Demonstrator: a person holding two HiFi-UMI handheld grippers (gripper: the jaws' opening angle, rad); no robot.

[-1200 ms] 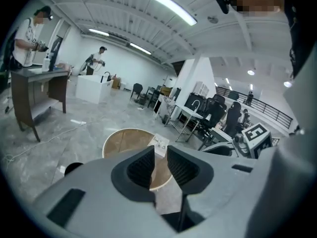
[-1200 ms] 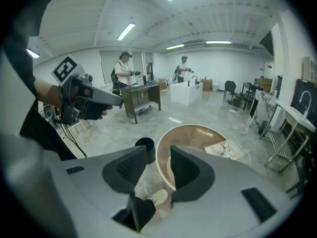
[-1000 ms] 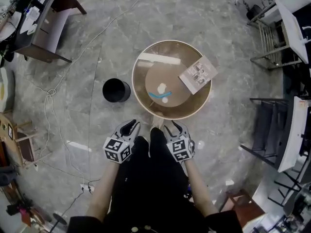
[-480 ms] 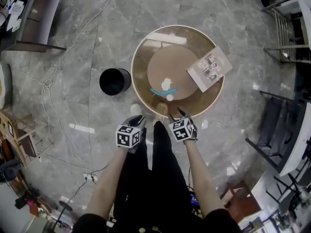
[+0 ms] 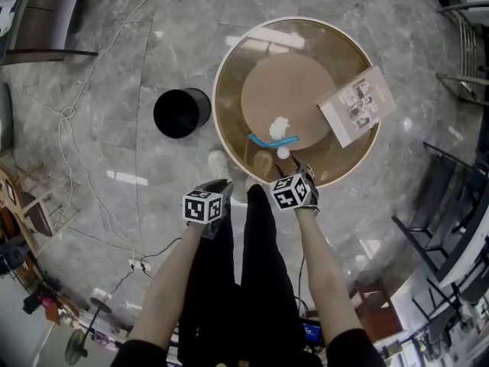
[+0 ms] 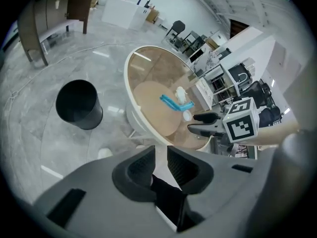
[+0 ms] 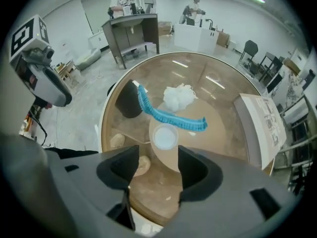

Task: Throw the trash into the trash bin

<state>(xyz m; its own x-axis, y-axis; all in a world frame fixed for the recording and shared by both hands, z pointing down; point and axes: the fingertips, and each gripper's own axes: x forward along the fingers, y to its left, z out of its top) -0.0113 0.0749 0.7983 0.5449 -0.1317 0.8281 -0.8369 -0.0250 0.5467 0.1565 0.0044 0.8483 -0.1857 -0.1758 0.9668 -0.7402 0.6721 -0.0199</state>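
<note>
On the round glass table [image 5: 215, 102] lie a crumpled white tissue [image 5: 280, 125] [image 7: 181, 95], a blue strip [image 5: 273, 141] [image 7: 168, 117] and a small white cap [image 5: 283, 153] [image 7: 165, 136]. The black trash bin [image 5: 182, 112] [image 6: 78, 103] stands on the floor left of the table. My right gripper [image 5: 302, 167] [image 7: 158, 155] hovers over the table's near edge, just short of the cap. Its jaws are opening and hold nothing. My left gripper [image 5: 218, 183] [image 6: 161, 165] hangs over the floor short of the table, its jaws a narrow gap apart and empty.
A printed booklet [image 5: 357, 105] [image 7: 262, 123] overhangs the table's right rim. Cables [image 5: 72, 113] trail across the marble floor at the left. Chairs and racks [image 5: 458, 197] stand to the right. The person's black trousers and shoes are below the grippers.
Both grippers have dropped lower and moved toward the table's near edge. The right gripper now reaches over the rim. The table and bin have shifted up in the head view.
</note>
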